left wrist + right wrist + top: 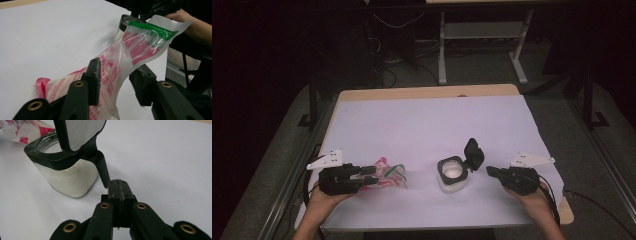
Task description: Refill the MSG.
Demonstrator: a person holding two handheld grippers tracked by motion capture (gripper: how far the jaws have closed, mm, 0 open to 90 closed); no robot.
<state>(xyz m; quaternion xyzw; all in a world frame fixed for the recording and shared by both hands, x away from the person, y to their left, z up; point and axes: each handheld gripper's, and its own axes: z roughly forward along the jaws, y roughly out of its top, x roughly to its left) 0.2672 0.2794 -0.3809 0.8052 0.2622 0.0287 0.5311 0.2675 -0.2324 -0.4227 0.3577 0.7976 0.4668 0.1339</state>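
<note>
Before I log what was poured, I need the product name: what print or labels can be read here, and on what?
Plastic bag: pink print and stripes under a green band, too blurred and creased to read.
Same bag in the right gripper view: one pink character, illegible.
Jar and its black lid: no text.

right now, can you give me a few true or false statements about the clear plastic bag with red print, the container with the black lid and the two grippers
1. The flip lid of the clear square container with a black rim stands open. True.
2. The container is empty. False: white powder fills its lower part.
3. The right gripper has its jaws together, beside the lid's black tab. True.
4. The clear plastic bag with red print and a green band lies flat, far from the left gripper. False: the bag runs up between that gripper's jaws, which stand apart; the left pad touches it, the right pad is clear of it.
5. The table is covered by a white sheet. True.
</note>
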